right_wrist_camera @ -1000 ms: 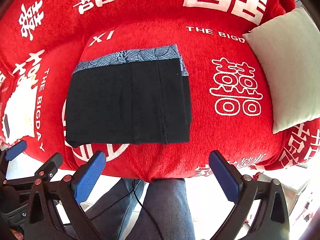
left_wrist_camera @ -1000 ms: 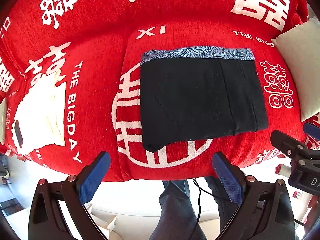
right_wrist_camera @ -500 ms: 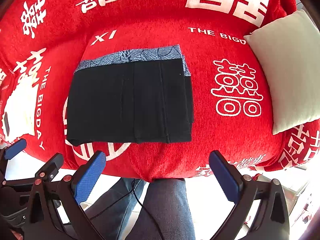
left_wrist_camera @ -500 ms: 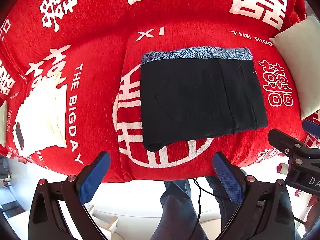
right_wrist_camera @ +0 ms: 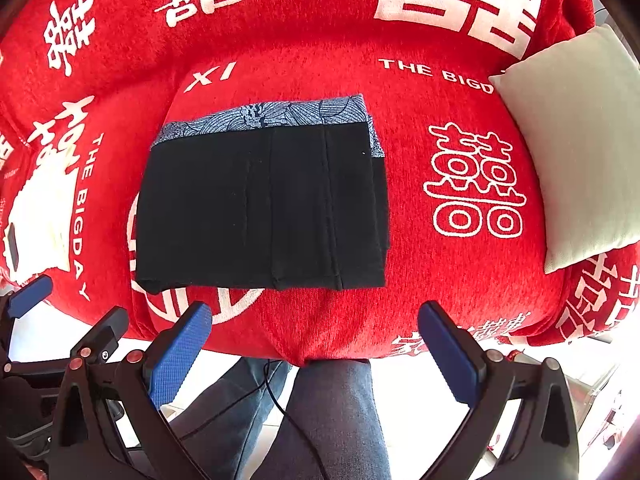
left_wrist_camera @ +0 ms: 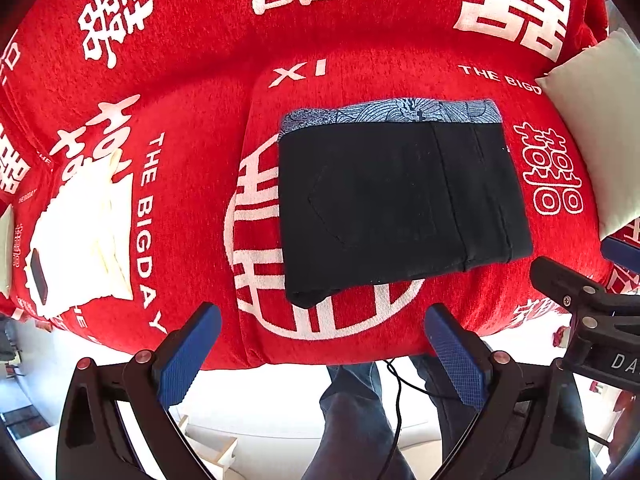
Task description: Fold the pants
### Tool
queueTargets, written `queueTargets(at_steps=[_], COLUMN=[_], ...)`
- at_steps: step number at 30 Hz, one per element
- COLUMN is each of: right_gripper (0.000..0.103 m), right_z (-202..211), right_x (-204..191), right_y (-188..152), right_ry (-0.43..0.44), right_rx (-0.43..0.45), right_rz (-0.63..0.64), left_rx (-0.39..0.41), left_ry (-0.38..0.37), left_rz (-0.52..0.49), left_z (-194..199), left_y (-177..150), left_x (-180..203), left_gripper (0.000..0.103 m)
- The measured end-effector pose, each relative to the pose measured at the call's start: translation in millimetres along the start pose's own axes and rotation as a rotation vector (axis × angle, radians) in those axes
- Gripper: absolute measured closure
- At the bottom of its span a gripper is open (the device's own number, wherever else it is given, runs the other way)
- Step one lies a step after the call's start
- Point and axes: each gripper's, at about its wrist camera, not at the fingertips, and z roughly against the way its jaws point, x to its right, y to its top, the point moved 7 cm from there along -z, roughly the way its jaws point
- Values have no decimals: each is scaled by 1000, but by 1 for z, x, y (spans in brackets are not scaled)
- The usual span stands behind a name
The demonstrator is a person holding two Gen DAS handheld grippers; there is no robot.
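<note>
Both grippers, left gripper [left_wrist_camera: 320, 354] and right gripper [right_wrist_camera: 316, 350], hold jaws open, empty; folded pants [left_wrist_camera: 396, 204] hide lower layers.

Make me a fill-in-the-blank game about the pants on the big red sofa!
1. The folded pants are the colour ____.
2. The sofa cover is red with ____ writing.
3. Both the left gripper and the right gripper are ____, holding nothing.
4. The cushion lies to the ____ of the pants.

Answers: black; white; open; right
</note>
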Motion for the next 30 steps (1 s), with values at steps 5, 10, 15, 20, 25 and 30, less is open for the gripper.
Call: queueTargets(at_steps=[5,10,15,20,25,30], right_gripper=[0,0,0,0,0,0], right_z=[0,0,-1,-2,-3,-3], right_x=[0,0,1,0,-1,0], right_y=[1,2,3,4,4,4], right_ry=[-1,2,6,8,7,5], right_rx=[2,-1,-1,-2,-3,-4], right_rz=[0,1,4,5,4,0], left_rx=[5,6,16,11,4,2], left_ry=[3,9,12,3,-14,-17], left_rz=[-5,-13,-22,-38,-33,-32], left_z=[0,-1,-1,-2,-3,-4], left_y=[1,0,1,0,0,-1], left_x=[1,1,2,6,7,8], left_gripper=[1,1,1,1,1,1])
